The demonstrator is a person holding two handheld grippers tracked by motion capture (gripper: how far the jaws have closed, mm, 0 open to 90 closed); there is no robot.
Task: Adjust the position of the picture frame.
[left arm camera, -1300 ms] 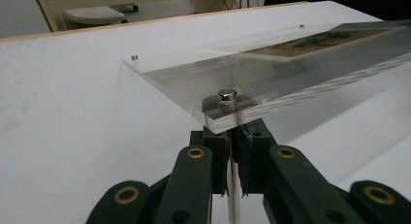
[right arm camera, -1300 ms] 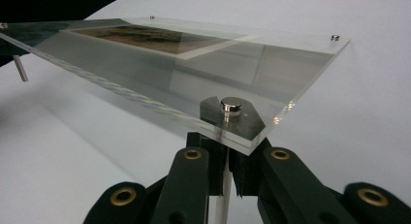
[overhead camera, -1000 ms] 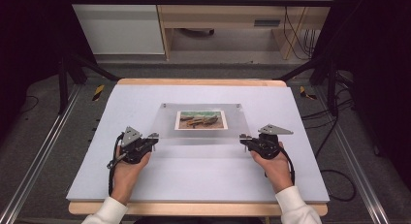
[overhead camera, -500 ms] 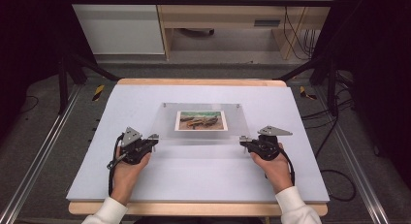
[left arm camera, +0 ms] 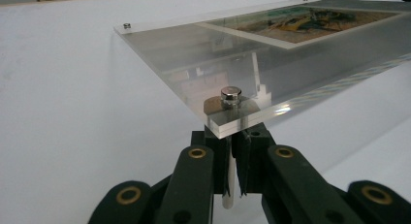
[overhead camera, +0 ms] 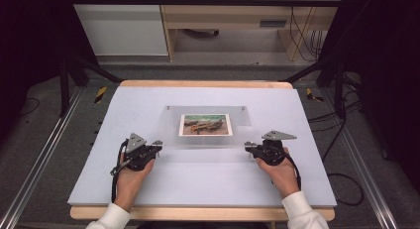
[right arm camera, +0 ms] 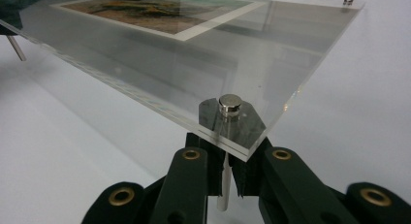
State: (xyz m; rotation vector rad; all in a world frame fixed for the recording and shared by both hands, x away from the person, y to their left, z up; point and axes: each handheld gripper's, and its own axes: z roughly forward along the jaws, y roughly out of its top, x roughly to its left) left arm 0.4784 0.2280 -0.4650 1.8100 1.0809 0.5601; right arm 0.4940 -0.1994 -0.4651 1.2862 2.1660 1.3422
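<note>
A: What do the near grippers hold?
B: The left gripper (overhead camera: 157, 144) and right gripper (overhead camera: 247, 146) each have their jaws pinching a slim metal leg (left arm camera: 229, 185) under a near corner of the clear acrylic frame (overhead camera: 171, 125).

A: And the frame?
B: Flat, glossy, rectangular, at twelve o'clock from the hands, mid-desk (overhead camera: 198, 189). A boat picture (overhead camera: 205, 125) is sandwiched inside. The gripper views reveal round silver caps (right arm camera: 229, 104).
</note>
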